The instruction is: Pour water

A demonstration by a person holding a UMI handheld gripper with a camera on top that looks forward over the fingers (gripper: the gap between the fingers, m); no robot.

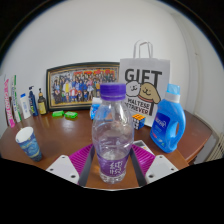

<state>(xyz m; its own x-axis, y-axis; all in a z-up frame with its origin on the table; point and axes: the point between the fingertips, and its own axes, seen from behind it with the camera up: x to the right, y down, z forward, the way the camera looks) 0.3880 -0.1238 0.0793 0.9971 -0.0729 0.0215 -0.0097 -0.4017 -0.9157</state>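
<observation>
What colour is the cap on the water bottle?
Purple. The bottle cap shows clearly in the gripper view, above the fingers.

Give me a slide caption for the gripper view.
Capped water bottle stands between the gripper fingers, paper cup off to one side.

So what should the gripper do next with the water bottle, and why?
Probably carry the water bottle over toward the paper cup. The gripper looks shut on the bottle, its pink pads against the sides, and the cup stands upright on the table, off to one side. The purple cap is on, so it may need removing first.
</observation>
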